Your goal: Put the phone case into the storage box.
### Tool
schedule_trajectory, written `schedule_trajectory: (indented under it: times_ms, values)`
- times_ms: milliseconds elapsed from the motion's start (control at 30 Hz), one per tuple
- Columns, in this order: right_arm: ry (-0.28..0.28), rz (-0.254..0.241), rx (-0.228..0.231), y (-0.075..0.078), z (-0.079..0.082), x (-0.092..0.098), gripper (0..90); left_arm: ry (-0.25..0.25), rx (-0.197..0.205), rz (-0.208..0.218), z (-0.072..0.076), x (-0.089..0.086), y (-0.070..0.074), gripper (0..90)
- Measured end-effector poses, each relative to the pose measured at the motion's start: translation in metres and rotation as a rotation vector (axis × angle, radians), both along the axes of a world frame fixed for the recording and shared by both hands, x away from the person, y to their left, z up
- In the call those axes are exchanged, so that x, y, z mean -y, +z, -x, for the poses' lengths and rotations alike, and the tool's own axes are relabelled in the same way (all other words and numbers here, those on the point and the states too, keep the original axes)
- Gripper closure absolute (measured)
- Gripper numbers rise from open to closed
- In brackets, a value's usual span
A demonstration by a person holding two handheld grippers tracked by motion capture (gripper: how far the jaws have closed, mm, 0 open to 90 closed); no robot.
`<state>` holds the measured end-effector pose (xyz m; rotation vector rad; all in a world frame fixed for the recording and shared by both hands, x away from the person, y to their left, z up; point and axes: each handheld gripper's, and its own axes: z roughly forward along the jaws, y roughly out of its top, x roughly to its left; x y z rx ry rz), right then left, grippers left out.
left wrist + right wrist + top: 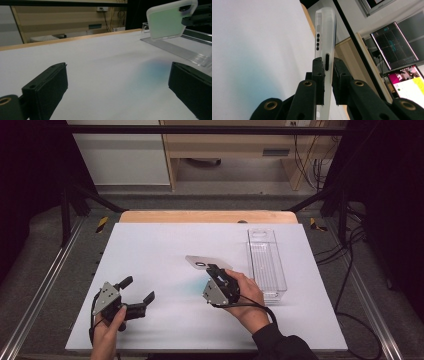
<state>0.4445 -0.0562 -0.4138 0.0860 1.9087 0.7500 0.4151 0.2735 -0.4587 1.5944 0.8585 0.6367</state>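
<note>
A translucent white phone case (204, 262) hangs a little above the white table sheet (160, 245), near its middle. My right gripper (213, 269) is shut on one edge of it. In the right gripper view the case (325, 30) stands edge-on between the two black pads, with my right gripper (328, 75) clamped near its slot-shaped cutout. The left gripper view has the case (167, 21) raised at the upper right, pinched by the other gripper's jaws. My left gripper (137, 289) rests low at the front left, open, with nothing between its jaws (117, 85).
A clear plastic bin (266, 262) lies lengthwise on the right part of the sheet, just beyond my right hand, and shows as a clear tray (175, 48) in the left gripper view. A wooden edge (207, 216) borders the far side of the table.
</note>
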Motion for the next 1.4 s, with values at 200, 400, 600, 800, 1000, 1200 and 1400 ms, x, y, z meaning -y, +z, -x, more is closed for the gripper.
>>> schedule_trajectory:
  times_ms: [200,400,600,800,1000,1200,1400]
  values:
    - [-0.007,-0.038,-0.028,0.010,-0.007,0.005,81.8,-0.010,-0.015,0.025,-0.005,-0.002,-0.004,1.9]
    - [-0.014,-0.067,-0.070,0.016,-0.016,0.010,81.8,0.002,-0.003,0.053,-0.005,-0.007,-0.002,2.1]
    - [-0.020,-0.131,-0.142,0.022,-0.027,0.019,81.8,0.019,0.027,0.011,-0.004,-0.009,0.001,2.1]
    - [-0.049,-0.242,-0.242,0.032,-0.045,0.032,81.9,0.018,0.020,0.017,-0.004,-0.010,0.000,2.1]
    - [-0.087,-0.302,-0.297,0.038,-0.062,0.044,81.8,0.021,0.018,0.017,-0.004,-0.010,0.000,2.2]
    - [-0.107,-0.314,-0.325,0.038,-0.070,0.048,81.8,0.019,0.022,0.015,-0.003,-0.010,0.000,2.2]
    - [-0.118,-0.343,-0.322,0.045,-0.075,0.050,81.8,0.014,0.021,0.012,-0.003,-0.009,0.000,2.3]
